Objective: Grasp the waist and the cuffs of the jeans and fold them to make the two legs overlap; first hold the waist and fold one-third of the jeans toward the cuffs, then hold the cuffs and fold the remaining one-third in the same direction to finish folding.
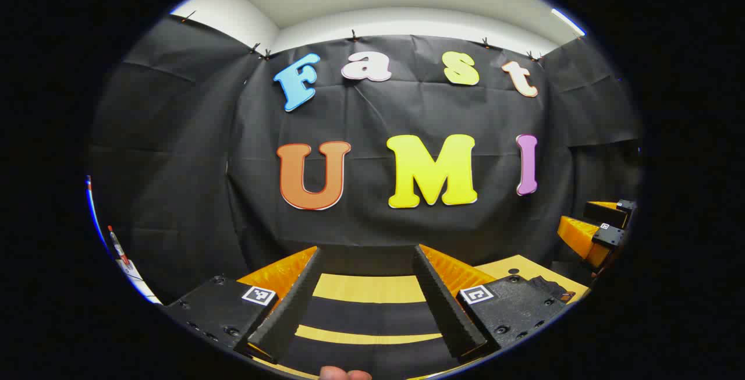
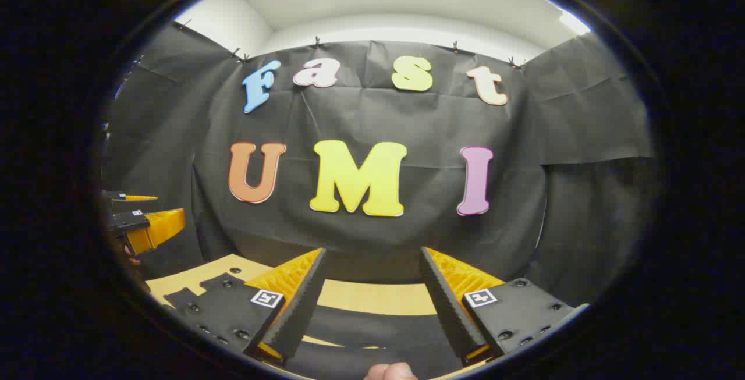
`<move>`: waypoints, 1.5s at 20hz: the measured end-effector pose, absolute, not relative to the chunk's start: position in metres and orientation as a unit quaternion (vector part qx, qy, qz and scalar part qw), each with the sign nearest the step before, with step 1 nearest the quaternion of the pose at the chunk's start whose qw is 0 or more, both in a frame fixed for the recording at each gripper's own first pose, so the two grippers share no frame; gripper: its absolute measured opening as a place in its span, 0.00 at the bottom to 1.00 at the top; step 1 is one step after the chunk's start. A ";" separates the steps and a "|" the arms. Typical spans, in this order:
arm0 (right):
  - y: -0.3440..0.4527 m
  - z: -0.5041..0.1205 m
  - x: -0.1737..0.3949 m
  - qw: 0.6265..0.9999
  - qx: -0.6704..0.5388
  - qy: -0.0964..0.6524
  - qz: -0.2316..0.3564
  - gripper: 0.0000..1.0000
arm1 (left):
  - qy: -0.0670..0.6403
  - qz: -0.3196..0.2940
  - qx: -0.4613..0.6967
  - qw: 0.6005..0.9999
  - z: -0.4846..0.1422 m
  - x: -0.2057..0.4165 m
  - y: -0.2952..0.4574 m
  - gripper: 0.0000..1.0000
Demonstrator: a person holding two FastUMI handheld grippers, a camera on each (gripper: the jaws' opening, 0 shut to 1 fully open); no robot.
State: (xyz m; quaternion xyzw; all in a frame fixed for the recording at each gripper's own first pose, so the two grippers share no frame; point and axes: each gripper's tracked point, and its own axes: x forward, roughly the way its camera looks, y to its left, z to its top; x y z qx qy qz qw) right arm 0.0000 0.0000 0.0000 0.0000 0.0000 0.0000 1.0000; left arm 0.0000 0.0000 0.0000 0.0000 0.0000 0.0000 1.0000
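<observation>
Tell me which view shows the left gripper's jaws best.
The left gripper view: the left gripper sits at its bottom, jaws wide apart with the table between them. The right gripper view catches it small and side-on at its left edge.

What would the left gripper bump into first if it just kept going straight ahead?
Probably the black cloth wall of the booth. The left gripper points level, fingers open, above dark fabric lying on the table; nothing else stands between, though depth is hard to judge.

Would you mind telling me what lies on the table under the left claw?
Under the open left claw, dark cloth, likely the jeans, lies across the yellow table, with table strips showing between folds. The claw's body hides what lies to either side.
</observation>
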 end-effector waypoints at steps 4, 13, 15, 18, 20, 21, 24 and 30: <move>0.006 0.000 0.017 1.000 0.005 -0.002 -0.004 0.95 | -0.005 -0.006 0.006 1.000 0.002 0.011 0.007 0.99; 0.002 -0.007 0.025 1.000 -0.002 0.007 -0.008 0.95 | 0.001 -0.021 -0.001 1.000 -0.005 0.030 0.003 0.99; 0.001 -0.007 0.025 1.000 -0.010 0.008 -0.008 0.96 | 0.005 -0.021 -0.006 1.000 -0.012 0.029 0.003 0.99; -0.005 -0.011 0.021 1.000 -0.016 0.011 -0.014 0.95 | 0.017 -0.024 -0.011 1.000 -0.022 0.026 0.003 0.99; -0.013 -0.016 0.021 0.999 -0.015 0.019 -0.023 0.95 | 0.022 -0.021 -0.010 0.999 -0.026 0.027 0.010 0.99; -0.020 -0.019 0.022 0.999 -0.014 0.022 -0.029 0.95 | 0.024 -0.020 -0.012 0.999 -0.030 0.030 0.013 0.99; -0.048 -0.033 0.022 0.998 -0.012 0.039 -0.056 0.95 | 0.049 -0.002 -0.021 0.999 -0.051 0.034 0.036 0.99; -0.152 -0.094 0.009 0.984 -0.003 0.119 -0.132 0.95 | 0.146 0.105 -0.079 0.981 -0.138 0.013 0.133 0.99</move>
